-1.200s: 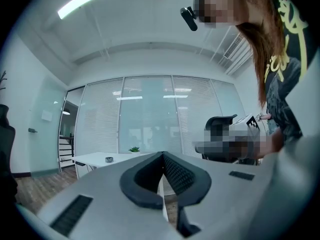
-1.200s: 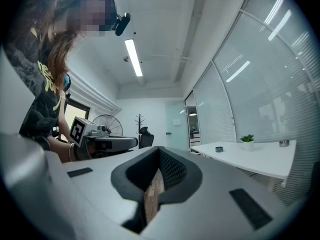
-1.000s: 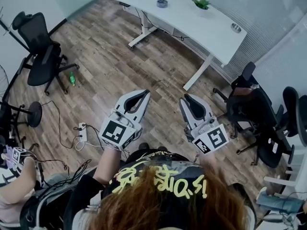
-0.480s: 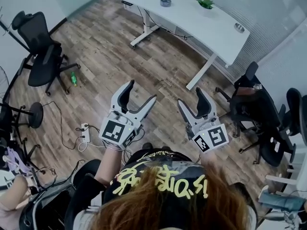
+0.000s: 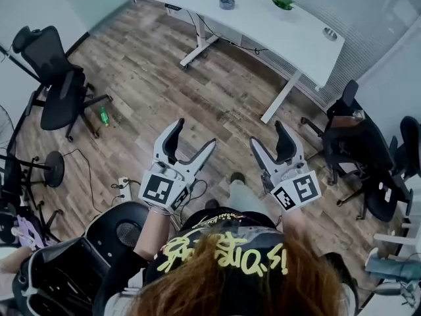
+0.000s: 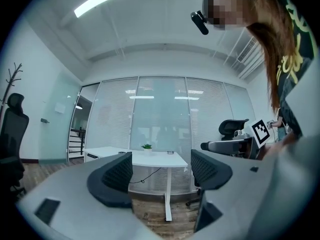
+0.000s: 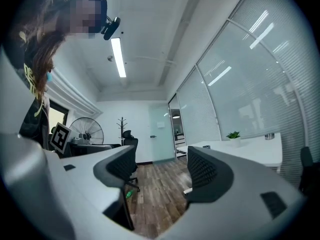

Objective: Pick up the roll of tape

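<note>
The white left gripper (image 5: 194, 133) and white right gripper (image 5: 268, 135), black-padded, have just been opening and stand released, nothing between their jaws. The approach is judged barely begun. The grey roll of tape (image 5: 227, 3) lies on the white desk (image 5: 263, 28), well apart, so walking closer comes next. The small metal bowl (image 5: 330, 33) there is too small to see into, and a pot holds a green plant (image 5: 283, 2).

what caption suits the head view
Left gripper and right gripper, jaws just opened, both empty, far from the tape on the desk.
</note>
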`<state>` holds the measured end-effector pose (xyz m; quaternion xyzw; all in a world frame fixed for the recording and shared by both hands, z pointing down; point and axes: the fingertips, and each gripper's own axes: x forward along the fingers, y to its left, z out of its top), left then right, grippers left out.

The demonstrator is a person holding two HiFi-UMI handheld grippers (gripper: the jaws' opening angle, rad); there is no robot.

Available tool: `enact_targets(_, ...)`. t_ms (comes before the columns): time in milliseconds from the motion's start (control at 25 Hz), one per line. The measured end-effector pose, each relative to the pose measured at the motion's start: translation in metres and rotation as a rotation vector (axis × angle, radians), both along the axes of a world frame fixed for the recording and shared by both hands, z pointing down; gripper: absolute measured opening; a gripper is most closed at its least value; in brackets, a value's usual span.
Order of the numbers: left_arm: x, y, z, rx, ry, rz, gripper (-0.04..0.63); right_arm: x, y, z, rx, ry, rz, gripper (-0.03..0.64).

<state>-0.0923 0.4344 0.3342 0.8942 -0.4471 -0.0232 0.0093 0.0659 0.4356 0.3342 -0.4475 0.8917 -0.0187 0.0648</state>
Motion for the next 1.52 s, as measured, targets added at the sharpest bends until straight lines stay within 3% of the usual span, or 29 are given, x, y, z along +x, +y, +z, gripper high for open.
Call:
enact_targets(360, 0.005, -0.054, 0.014, -0.012, -0.004, -0.016, 0.362, 0.006, -0.056, 0.022, -0.034, -0.016, -0.004, 0.308)
enact_targets(1080, 0.050, -0.261, -0.008, 0.037, 0.003, -0.086, 0.362, 0.045, -0.273, 0.001, 0.018, -0.010, -0.095, 0.308)
enact_targets(1520, 0.064, -0.305, 0.005, 0.013, 0.002, -0.116, 0.360, 0.056, -0.318, 0.009, 0.010, -0.030, -0.136, 0.308)
